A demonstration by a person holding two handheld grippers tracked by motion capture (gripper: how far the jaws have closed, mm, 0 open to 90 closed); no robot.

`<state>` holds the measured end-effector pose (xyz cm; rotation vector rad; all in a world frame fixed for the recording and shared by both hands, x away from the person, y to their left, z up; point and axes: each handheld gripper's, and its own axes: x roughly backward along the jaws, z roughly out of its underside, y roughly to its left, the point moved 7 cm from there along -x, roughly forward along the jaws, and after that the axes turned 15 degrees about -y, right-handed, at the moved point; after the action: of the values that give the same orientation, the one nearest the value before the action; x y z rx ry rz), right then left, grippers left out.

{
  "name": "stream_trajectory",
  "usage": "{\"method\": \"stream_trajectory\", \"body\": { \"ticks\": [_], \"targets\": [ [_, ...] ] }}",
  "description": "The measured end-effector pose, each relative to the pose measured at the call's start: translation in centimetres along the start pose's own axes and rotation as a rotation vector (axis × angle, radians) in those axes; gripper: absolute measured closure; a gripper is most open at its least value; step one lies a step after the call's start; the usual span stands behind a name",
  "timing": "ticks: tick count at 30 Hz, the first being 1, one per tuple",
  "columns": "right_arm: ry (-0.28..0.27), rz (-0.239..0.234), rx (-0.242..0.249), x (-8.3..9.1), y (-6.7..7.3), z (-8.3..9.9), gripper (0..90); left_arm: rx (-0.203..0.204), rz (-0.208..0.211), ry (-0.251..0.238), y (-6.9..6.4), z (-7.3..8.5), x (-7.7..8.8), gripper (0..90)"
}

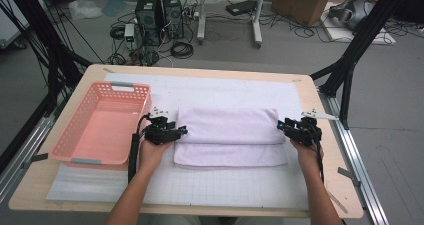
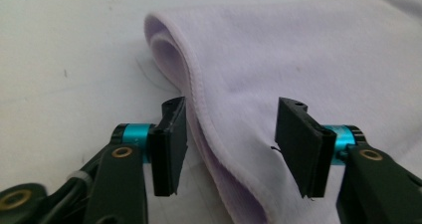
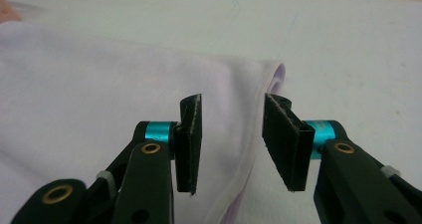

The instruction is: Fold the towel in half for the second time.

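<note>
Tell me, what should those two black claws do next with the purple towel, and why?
Probably draw both back off the towel, then take its short ends for another fold. The left gripper and right gripper stand open over the towel's left and right edges, pressing nothing. The towel lies folded lengthwise on the white mat, yet looks longer than the pink basket beside it is wide.

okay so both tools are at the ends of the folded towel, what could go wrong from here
1. The left tool and right tool stand open around the towel's hems, so closing now might catch only one layer and undo the fold.
2. The lower layer sticks out toward the person, so another fold could come out uneven.
3. The pink basket sits beside the left hand and could get bumped.
</note>
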<state>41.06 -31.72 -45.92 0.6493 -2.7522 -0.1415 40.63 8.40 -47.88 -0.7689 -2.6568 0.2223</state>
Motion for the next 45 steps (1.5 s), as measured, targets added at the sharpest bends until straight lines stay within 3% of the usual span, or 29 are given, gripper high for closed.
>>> {"method": "stream_trajectory", "body": {
  "ticks": [2, 4, 6, 9, 11, 13, 14, 16, 17, 18, 23, 28, 31, 36, 45],
  "targets": [
    [0.011, -0.009, 0.007, 0.7, 0.2, 0.4, 57.2, -0.001, 0.007, -0.009, -0.3, 0.1, 0.6, 47.1],
    [0.017, -0.022, 0.012, 1.8, 0.4, 0.8, 56.8, -0.018, 0.012, 0.022, -0.5, 0.6, 1.0, 47.2],
    [0.022, -0.033, 0.011, 2.3, 0.6, 1.1, 56.8, -0.027, 0.01, 0.022, -0.6, 0.9, 1.4, 48.1],
    [0.035, -0.045, 0.011, 2.7, 0.9, 1.6, 56.7, -0.012, 0.016, 0.017, -0.8, 1.3, 1.9, 48.9],
    [0.044, -0.056, 0.007, 2.9, 1.1, 2.1, 55.9, -0.009, 0.024, 0.022, -0.8, 1.7, 2.2, 52.6],
    [0.073, -0.054, 0.018, 2.8, 1.1, 2.9, 55.2, -0.005, 0.026, 0.028, -0.8, 2.0, 2.1, 62.4],
    [0.073, -0.054, 0.018, 2.8, 1.1, 2.9, 55.2, -0.012, 0.026, 0.028, -0.8, 2.0, 2.0, 62.4],
    [0.092, -0.058, 0.006, 2.6, 1.0, 3.4, 62.4, -0.023, 0.019, 0.033, -0.8, 2.1, 1.9, 68.0],
    [0.098, -0.077, 0.017, 2.5, 1.2, 3.5, 75.5, -0.024, 0.018, 0.033, -0.8, 2.1, 1.8, 72.8],
    [0.105, -0.083, 0.023, 2.5, 1.3, 3.6, 81.2, -0.029, 0.02, 0.029, -0.8, 2.0, 1.9, 75.0],
    [0.099, -0.08, 0.036, 2.6, 1.3, 3.5, 85.1, -0.07, 0.045, -0.003, -1.2, 1.7, 2.1, 77.9],
    [0.092, -0.083, 0.045, 2.8, 1.6, 3.3, 85.1, -0.073, 0.056, -0.049, -1.5, 1.2, 2.5, 79.2],
    [0.077, -0.085, 0.043, 3.1, 1.7, 3.1, 85.2, -0.094, 0.07, -0.039, -1.9, 1.3, 2.7, 82.8],
    [0.068, -0.099, 0.047, 4.1, 1.7, 2.9, 85.6, -0.052, 0.101, -0.052, -2.3, 1.3, 3.8, 83.6],
    [0.063, -0.142, 0.029, 6.7, 2.4, 3.0, 85.8, -0.034, 0.139, -0.061, -3.4, 1.8, 6.7, 83.6]
  ]
}}
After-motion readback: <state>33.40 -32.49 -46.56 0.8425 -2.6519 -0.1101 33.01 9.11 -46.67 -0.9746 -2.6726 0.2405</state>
